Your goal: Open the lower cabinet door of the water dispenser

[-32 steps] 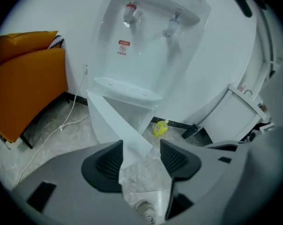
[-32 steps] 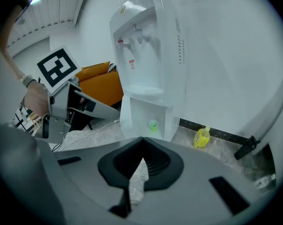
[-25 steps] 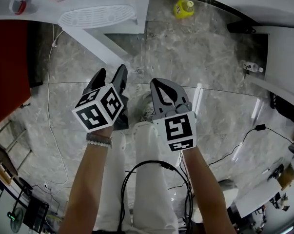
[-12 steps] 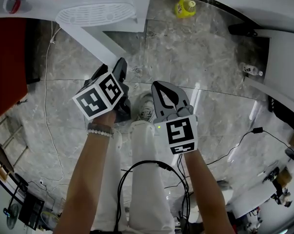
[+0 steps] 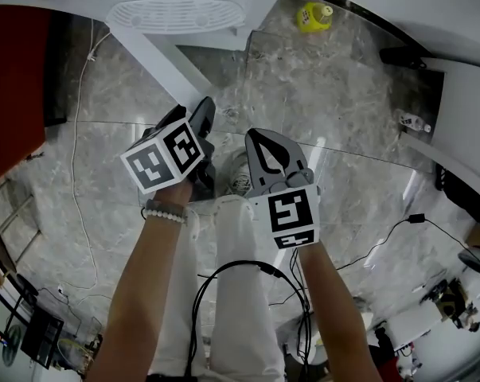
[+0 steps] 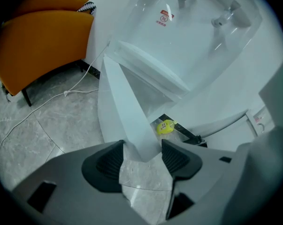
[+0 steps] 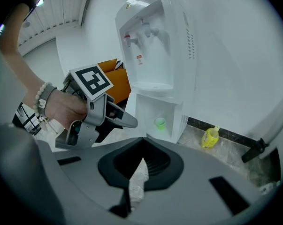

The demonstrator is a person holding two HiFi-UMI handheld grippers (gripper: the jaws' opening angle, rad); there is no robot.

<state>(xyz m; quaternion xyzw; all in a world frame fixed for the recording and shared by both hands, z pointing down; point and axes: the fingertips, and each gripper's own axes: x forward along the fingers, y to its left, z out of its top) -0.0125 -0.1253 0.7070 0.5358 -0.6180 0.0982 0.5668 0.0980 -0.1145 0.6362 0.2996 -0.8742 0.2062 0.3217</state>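
Lower cabinet door (image 6: 125,107) stands swung out, centre of the left gripper view. Left gripper (image 6: 142,157) jaws are wide, just starting to close with the door's free corner between them, probably to pull further. Right gripper (image 7: 140,165) jaws are shut and empty, parked clear.

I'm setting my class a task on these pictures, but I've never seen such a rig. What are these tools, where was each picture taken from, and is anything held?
No robot: a person holds a two-jaw gripper in each hand. One picture comes from a head camera looking down; the others from a camera riding on each gripper. The left gripper is open, its jaws just closing, with the open white cabinet door of the white water dispenser showing between them; contact unclear. The right gripper is shut and empty. A yellow plastic bottle sits on the grey marble floor.
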